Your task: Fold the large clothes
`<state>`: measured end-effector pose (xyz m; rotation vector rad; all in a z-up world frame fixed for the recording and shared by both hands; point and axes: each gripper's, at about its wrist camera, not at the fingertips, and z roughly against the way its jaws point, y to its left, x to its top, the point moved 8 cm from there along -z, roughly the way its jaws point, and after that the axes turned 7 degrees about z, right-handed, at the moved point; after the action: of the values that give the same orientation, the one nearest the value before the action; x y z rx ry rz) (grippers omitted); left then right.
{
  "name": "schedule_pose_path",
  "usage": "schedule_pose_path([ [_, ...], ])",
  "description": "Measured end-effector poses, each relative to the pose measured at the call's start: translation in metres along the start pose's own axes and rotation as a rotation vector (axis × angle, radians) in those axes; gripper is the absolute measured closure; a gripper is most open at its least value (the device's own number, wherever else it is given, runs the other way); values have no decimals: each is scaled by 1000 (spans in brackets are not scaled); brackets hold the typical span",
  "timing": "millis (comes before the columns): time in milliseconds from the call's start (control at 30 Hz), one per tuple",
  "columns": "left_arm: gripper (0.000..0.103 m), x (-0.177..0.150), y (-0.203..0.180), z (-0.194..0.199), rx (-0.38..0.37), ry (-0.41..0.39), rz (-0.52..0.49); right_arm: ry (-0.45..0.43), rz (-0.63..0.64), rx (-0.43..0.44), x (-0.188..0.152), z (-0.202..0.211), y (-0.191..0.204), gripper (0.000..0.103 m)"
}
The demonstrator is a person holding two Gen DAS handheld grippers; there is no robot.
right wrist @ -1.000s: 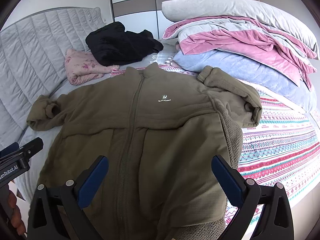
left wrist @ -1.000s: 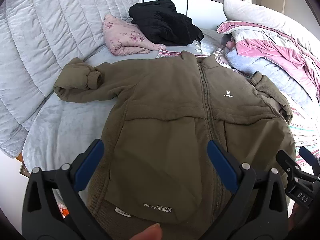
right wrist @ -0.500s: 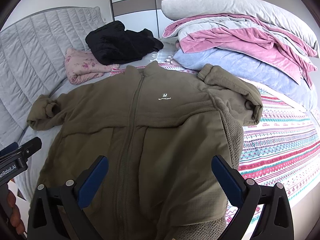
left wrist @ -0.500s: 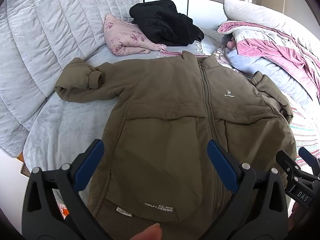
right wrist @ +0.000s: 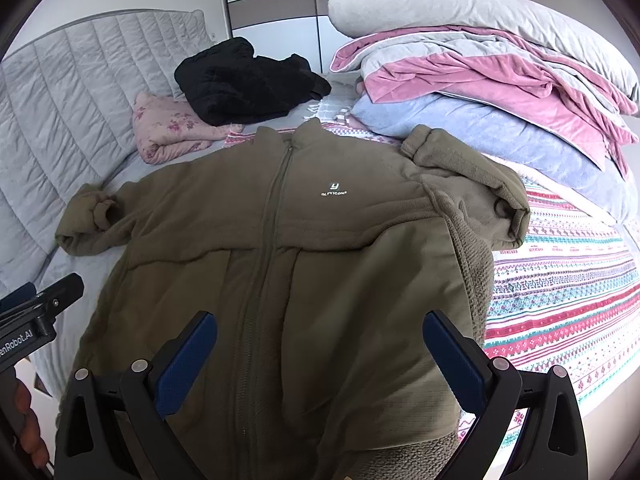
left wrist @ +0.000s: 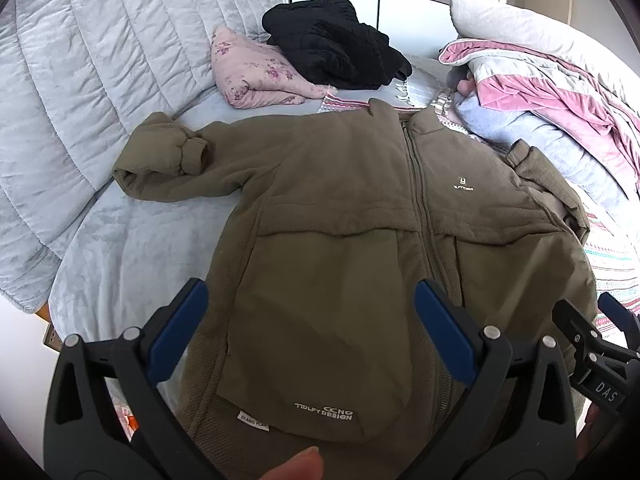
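On the bed (right wrist: 568, 296), front up and zipped, I see the olive jacket (right wrist: 304, 264) lying flat. Left gripper (left wrist: 310, 300) and right gripper (right wrist: 320, 332) hover above its hem, jaws spread, gripping nothing.

Olive jacket (left wrist: 340, 208) matt fleecy cloth, smoother front panels, knit-textured lining at hem. Headboard (left wrist: 80, 80) grey quilted fabric. Pink blanket (right wrist: 500, 80) velvety. Left gripper (left wrist: 308, 328) and right gripper (right wrist: 320, 356) matt black plastic, blue pads.
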<state>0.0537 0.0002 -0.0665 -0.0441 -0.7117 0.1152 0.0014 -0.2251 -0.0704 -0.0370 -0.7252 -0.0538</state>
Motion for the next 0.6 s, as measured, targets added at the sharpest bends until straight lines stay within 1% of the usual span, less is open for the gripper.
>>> schedule_pose_path([
  [600,1,-8,6,-1,7,8,-3,3,14,3,-1,0,3,0],
])
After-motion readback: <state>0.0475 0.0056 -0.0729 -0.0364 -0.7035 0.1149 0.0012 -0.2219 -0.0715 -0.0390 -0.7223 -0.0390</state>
